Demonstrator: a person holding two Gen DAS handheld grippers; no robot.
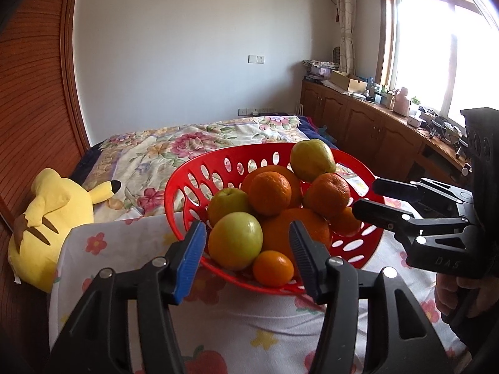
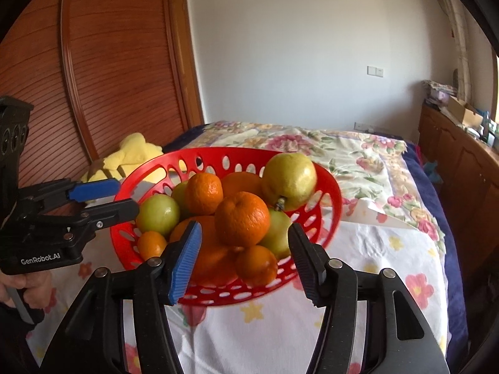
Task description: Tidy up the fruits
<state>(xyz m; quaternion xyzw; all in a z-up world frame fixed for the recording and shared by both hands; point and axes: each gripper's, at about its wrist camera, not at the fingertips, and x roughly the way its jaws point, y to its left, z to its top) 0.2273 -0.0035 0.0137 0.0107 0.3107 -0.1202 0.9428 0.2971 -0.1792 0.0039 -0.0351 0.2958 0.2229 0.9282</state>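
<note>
While both jaws gape empty, your left hand-held gripper [image 1: 248, 255] sits nearest the green apple [image 1: 235, 240], straight ahead; the right hand-held gripper [image 2: 244, 260] faces the basket [image 2: 330, 199] too.

My right gripper [image 2: 244, 258] sits right in front of the red basket [image 2: 330, 199], jaws apart with nothing pinched between them. The basket's piled with oranges [image 2: 242, 218], green apples [image 2: 158, 212] and a pear [image 2: 290, 184] on top, sitting on a flowery cloth [image 2: 374, 265]. My left gripper [image 2: 124, 196] is just beside the basket's left rim, jaws apart too.
</note>
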